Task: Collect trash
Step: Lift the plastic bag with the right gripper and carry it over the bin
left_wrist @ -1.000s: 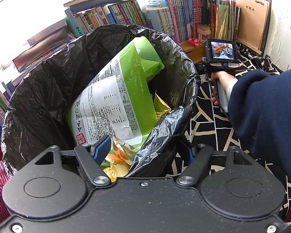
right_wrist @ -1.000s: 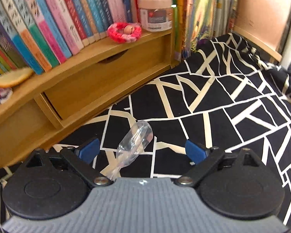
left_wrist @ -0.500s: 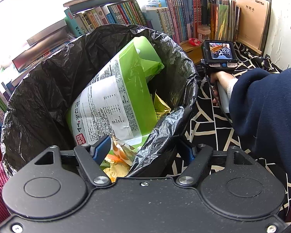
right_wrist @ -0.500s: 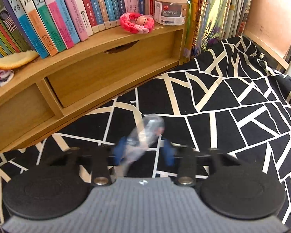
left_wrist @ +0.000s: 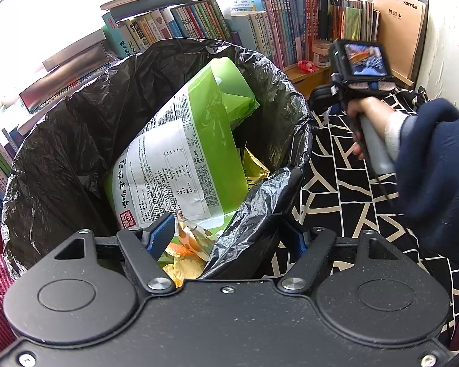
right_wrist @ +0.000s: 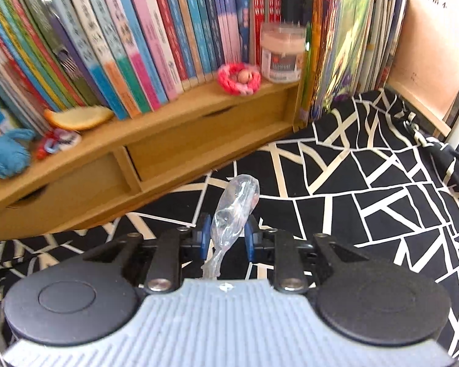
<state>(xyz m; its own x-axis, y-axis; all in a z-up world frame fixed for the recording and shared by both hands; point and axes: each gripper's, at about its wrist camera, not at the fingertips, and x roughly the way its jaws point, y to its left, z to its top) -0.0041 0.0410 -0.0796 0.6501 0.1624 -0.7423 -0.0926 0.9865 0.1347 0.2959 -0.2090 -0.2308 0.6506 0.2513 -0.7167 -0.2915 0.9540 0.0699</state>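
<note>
Wrapper (right_wrist: 235, 211), a crumpled scrap of clear plastic, sits between the blue pads of the right gripper (right_wrist: 226, 238), whose jaws are closing on its lower half; its top pokes up and forward past the fingertips, and its twisted tail hangs back toward the gripper body. It appears lifted clear of the black-and-white cloth (right_wrist: 382, 202) on the desk, in front of the wooden shelf (right_wrist: 156, 140) of books. In the left wrist view the left gripper (left_wrist: 229, 238) has its jaws set astride the near rim of the bin (left_wrist: 269, 202), one pad inside the black liner and one outside; they look to be holding the rim, though whether the pads truly press on it I cannot tell. The bin is already well filled, with a large green bag (left_wrist: 180, 159) standing tall in the middle. To do this step well, the right jaws should stay firm, since thin film slips easily, and the carry toward the bin should be smooth rather than quick. The best drop spot is probably the open gap beside the green bag, not on top of it, where light plastic could slide off. The bin wants keeping steady, and release should wait until the wrapper is past the rim.
</note>
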